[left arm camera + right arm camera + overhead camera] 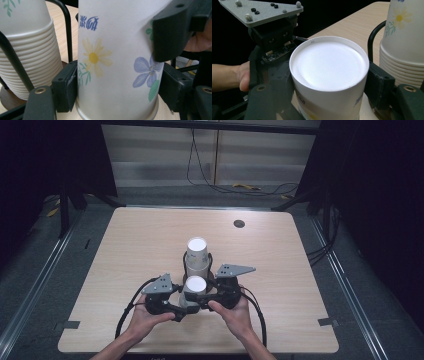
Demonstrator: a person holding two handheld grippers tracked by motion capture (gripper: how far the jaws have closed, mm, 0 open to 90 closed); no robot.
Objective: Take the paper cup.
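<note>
So one paper cup point(195, 290) was already off the stack point(197, 256) and stood upside down on the tabletop point(125, 250), just in front of the black wire holder point(183, 262) that kept the rest of the cups. Both grippers were on that single cup at once, and it looked to me like a handover or a two-handed pull, maybe to split two cups stuck together, though I couldn't tell if it was one cup or two nested. Either way the picking-off part looked done, and whatever came after (setting it somewhere, flipping it) was still to go.

Left gripper point(184, 306): its jaws sat low on the cup near the rim point(117, 113), one pad on each side against the flowered wall, so it was gripping it. The jaws were fairly narrow, pinching in on the paper.

Right gripper point(202, 295): its jaws sat on either side of the cup up near the white bottom point(329, 63), closed against it as far as I could see. In the left gripper view one black pad pressed into the cup wall high up, and the paper looked a bit dented there.

The cup still rested on the tabletop, with the stack right behind it but not touching.
</note>
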